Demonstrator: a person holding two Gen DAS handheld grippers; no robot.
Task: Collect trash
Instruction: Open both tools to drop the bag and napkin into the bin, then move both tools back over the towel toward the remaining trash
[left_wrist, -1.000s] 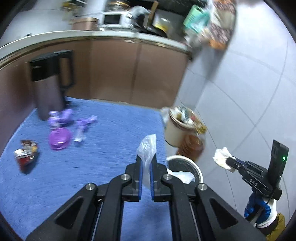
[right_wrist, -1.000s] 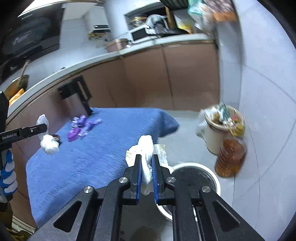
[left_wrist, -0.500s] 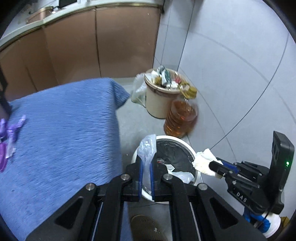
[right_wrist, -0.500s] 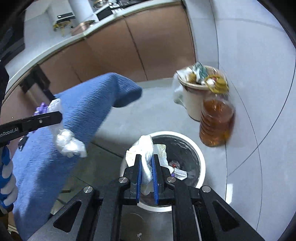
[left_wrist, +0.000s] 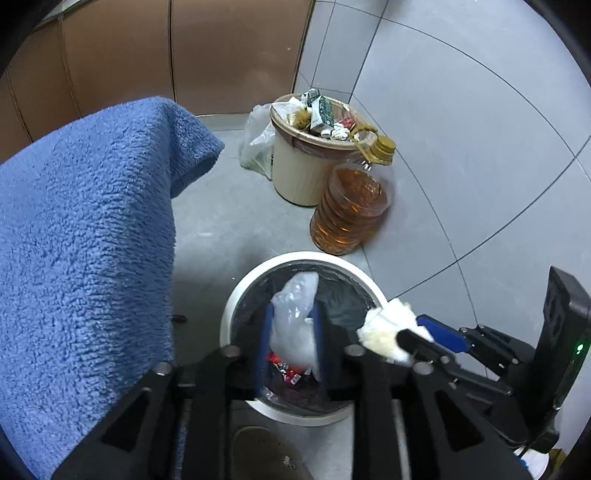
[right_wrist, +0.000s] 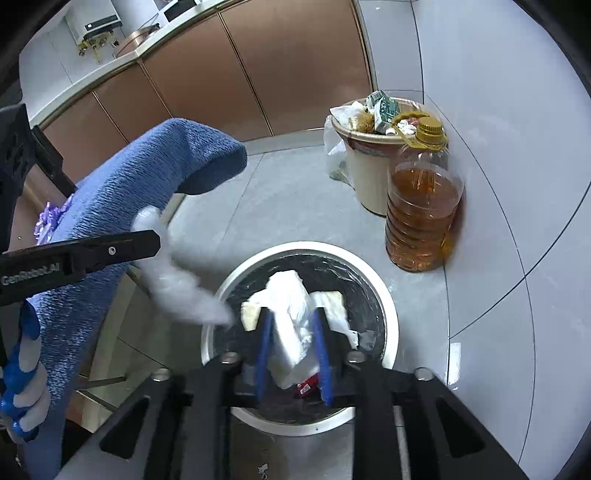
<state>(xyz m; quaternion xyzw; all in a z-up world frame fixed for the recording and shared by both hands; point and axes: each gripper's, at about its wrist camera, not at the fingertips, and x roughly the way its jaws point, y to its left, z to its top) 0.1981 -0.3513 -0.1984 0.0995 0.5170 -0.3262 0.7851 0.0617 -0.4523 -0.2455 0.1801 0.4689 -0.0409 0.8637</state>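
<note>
Both grippers point steeply down over the white-rimmed trash bin (left_wrist: 236, 295), lined with a black bag, on the grey floor. The left gripper (left_wrist: 291, 339) has just been opening; its blue pads stand narrowly apart with the crumpled clear plastic bag (left_wrist: 295, 321) between them, above the bin's mouth. The right gripper (right_wrist: 293, 347) has likewise just been opening, a wad of white tissue (right_wrist: 290, 317) loose between its pads, over the same opening; whether either pad still touches it cannot be told. A red wrapper (right_wrist: 306, 387) lies in the bin. To the left, the blue towel-covered table edge (left_wrist: 92, 240) overhangs close to the rim; open floor lies right and beyond. Farther off stand an amber oil bottle (right_wrist: 421, 218) and a full beige waste bucket (left_wrist: 299, 166) against the grey tiled wall, beside brown cabinets (right_wrist: 258, 74).
</note>
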